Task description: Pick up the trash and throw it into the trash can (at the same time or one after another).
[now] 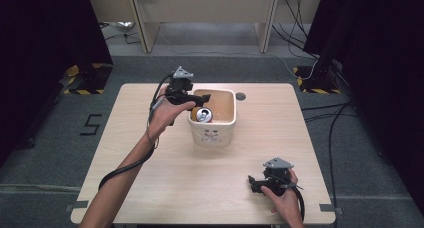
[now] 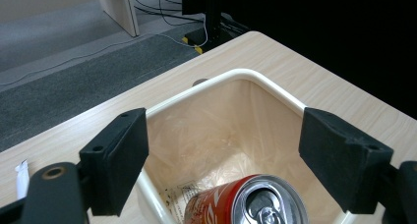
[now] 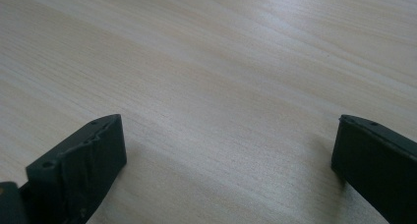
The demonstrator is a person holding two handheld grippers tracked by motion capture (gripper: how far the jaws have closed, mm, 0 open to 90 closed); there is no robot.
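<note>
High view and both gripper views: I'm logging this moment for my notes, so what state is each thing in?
Can: opened, lying tilted inside the bin, free of the jaws.
Bin: upright on the table, lined with a clear bag, holding the can.
Left gripper: open, over the bin's rim above the can, holding nothing.
Right gripper: open, low over bare table, holding nothing.
</note>
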